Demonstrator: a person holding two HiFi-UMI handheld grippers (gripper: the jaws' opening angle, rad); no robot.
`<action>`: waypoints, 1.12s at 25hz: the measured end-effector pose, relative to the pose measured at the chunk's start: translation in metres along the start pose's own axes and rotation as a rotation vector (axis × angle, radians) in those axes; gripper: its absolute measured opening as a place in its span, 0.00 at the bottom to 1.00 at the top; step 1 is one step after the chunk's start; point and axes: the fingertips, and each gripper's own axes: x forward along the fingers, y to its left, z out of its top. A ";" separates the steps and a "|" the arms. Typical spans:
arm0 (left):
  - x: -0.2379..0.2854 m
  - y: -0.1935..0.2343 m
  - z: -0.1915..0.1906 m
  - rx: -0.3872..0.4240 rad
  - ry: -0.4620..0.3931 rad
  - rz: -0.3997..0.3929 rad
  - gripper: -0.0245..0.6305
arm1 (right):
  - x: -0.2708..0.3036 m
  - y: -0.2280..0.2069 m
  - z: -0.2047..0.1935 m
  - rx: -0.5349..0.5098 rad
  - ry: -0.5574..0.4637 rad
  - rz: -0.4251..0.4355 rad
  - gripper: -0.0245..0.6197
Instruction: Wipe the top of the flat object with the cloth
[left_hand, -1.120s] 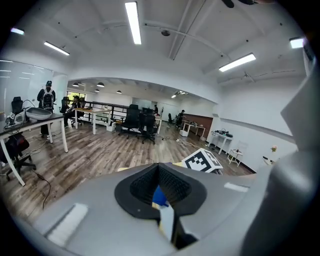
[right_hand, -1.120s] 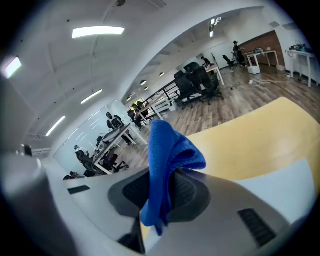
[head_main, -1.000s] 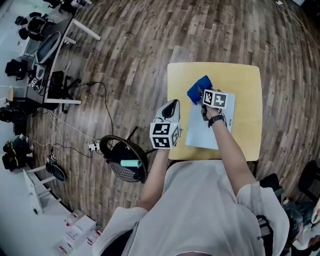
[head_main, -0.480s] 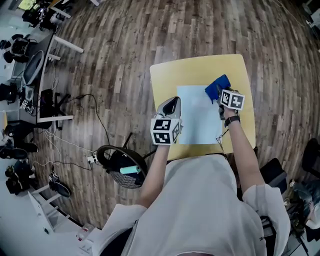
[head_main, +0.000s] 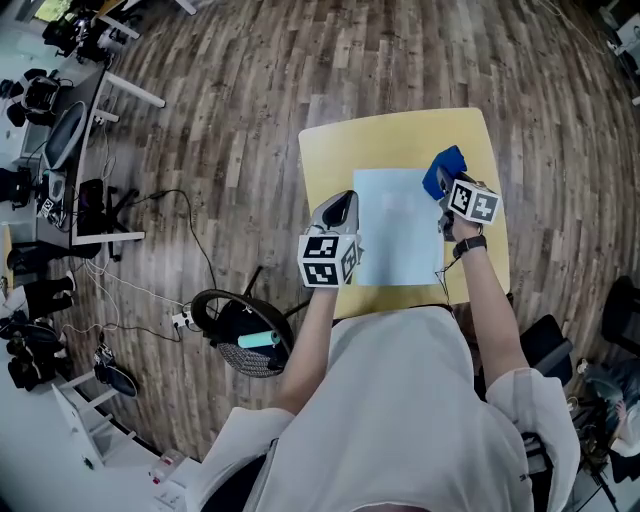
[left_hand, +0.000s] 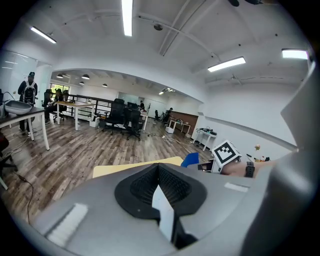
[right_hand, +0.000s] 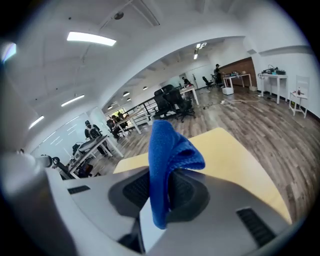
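A pale blue flat sheet (head_main: 395, 228) lies on the small yellow table (head_main: 395, 135). My right gripper (head_main: 446, 186) is shut on a blue cloth (head_main: 443, 165), which sits at the sheet's far right corner. In the right gripper view the cloth (right_hand: 169, 152) stands folded up out of the shut jaws, over the yellow tabletop (right_hand: 230, 155). My left gripper (head_main: 342, 208) hovers at the sheet's left edge, shut with nothing in it (left_hand: 160, 186). From the left gripper view the cloth (left_hand: 190, 159) shows beside the right gripper's marker cube (left_hand: 224, 152).
A black round stool with a wire basket (head_main: 243, 322) stands on the wood floor left of the table's near side, with cables (head_main: 190, 230) trailing from it. Desks with equipment (head_main: 72, 110) line the far left. A dark chair (head_main: 545, 345) is at the right.
My right gripper has carried the cloth from the sheet's far left corner across to its far right corner. The left gripper has stayed by the sheet's left edge.
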 end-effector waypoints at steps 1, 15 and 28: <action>-0.003 0.003 0.000 -0.008 -0.003 0.009 0.05 | 0.002 0.019 0.003 -0.015 -0.005 0.035 0.12; -0.053 0.060 -0.013 -0.078 -0.030 0.153 0.05 | 0.080 0.227 -0.058 -0.101 0.109 0.361 0.12; -0.031 0.042 -0.016 -0.067 -0.018 0.082 0.05 | 0.049 0.072 -0.051 -0.073 0.092 0.073 0.12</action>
